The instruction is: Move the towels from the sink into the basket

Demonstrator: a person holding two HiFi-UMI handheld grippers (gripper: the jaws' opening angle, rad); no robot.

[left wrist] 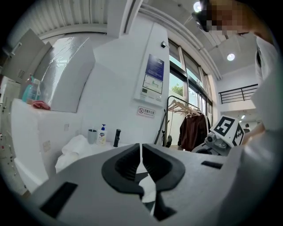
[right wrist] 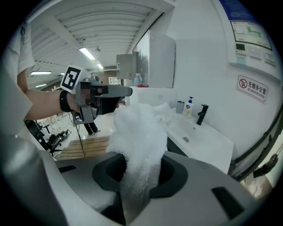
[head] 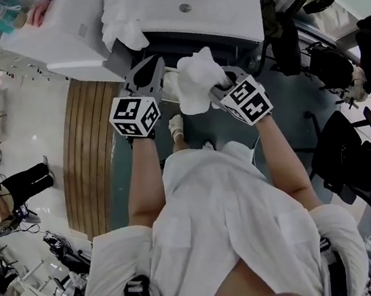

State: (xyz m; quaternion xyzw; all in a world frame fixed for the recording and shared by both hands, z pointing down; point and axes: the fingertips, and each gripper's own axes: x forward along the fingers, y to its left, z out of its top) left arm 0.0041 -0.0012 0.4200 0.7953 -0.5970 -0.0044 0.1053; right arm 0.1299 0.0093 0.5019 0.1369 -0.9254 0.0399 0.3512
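Note:
My right gripper (head: 221, 85) is shut on a fluffy white towel (head: 196, 81), which stands up in a bunch between its jaws (right wrist: 139, 176) in front of the white sink (head: 222, 15). A second white towel (head: 119, 16) lies crumpled over the sink's left edge; the left gripper view shows this second towel (left wrist: 73, 148) beside the basin too. My left gripper (head: 146, 74) hovers just left of the held towel, jaws together with only a thin slit and nothing gripped (left wrist: 141, 165). I cannot make out the basket.
A faucet (left wrist: 117, 137), a soap bottle (left wrist: 102, 133) and a cup stand at the back of the sink. A wooden slatted mat (head: 87, 157) lies on the floor to the left. Black chairs (head: 358, 160) crowd the right side. A clothes rack (left wrist: 192, 128) stands beyond.

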